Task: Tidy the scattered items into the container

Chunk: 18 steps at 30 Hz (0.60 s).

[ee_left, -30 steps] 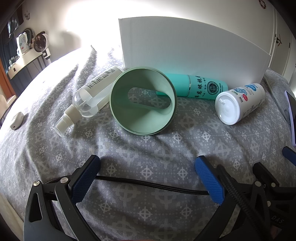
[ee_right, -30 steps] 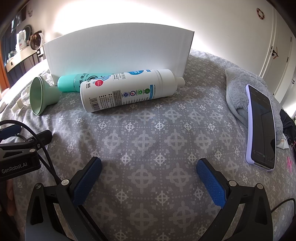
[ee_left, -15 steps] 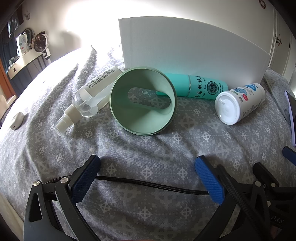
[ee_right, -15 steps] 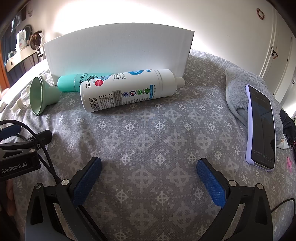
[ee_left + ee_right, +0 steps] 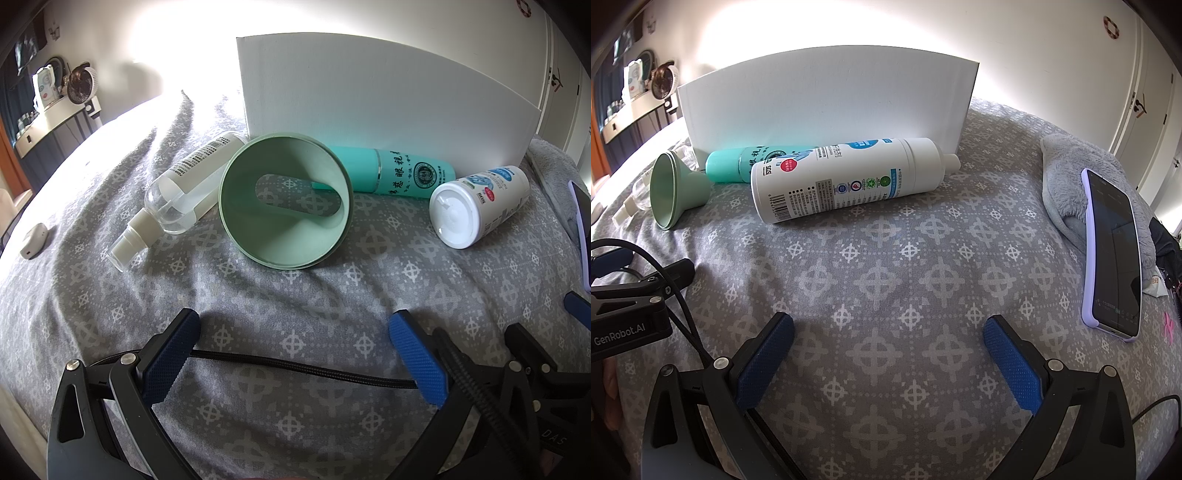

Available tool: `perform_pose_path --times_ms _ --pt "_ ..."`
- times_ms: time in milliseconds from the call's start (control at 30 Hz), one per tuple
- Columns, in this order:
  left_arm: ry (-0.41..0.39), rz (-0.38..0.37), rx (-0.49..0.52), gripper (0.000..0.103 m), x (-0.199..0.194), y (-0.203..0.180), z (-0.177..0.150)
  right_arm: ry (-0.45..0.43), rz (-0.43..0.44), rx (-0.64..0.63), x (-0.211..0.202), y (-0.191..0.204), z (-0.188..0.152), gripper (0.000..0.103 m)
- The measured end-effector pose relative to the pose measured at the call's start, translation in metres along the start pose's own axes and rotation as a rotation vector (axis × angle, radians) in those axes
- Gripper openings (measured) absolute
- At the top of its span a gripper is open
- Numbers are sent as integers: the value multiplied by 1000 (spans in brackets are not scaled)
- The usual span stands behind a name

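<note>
On a grey patterned bedspread lie a pale green funnel [image 5: 286, 201] [image 5: 674, 188], a clear spray bottle [image 5: 181, 195], a teal bottle [image 5: 402, 173] [image 5: 733, 164] and a white labelled bottle [image 5: 478, 201] [image 5: 849, 179], all on their sides in front of a white box-like container [image 5: 369, 96] [image 5: 827, 103]. My left gripper [image 5: 293, 356] is open and empty, a short way in front of the funnel. My right gripper [image 5: 888, 354] is open and empty, in front of the white bottle.
A phone in a lilac case [image 5: 1112, 254] leans on a grey plush cloth [image 5: 1067, 170] at the right. A small white object [image 5: 33, 242] lies at the far left. A black cable [image 5: 295, 369] runs between my left fingers. The left gripper body [image 5: 631, 306] shows in the right wrist view.
</note>
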<state>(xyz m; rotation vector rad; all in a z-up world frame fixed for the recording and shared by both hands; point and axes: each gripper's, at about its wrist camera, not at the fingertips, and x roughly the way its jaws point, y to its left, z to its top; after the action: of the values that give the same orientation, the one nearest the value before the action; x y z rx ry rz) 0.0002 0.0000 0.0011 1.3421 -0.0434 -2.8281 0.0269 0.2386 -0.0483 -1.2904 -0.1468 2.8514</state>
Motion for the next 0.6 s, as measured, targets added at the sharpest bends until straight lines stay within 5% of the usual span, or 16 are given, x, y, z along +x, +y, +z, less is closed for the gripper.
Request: perform_pose_path --times_ms 600 --pt "0 0 0 103 0 0 0 0 0 0 1 0 1 103"
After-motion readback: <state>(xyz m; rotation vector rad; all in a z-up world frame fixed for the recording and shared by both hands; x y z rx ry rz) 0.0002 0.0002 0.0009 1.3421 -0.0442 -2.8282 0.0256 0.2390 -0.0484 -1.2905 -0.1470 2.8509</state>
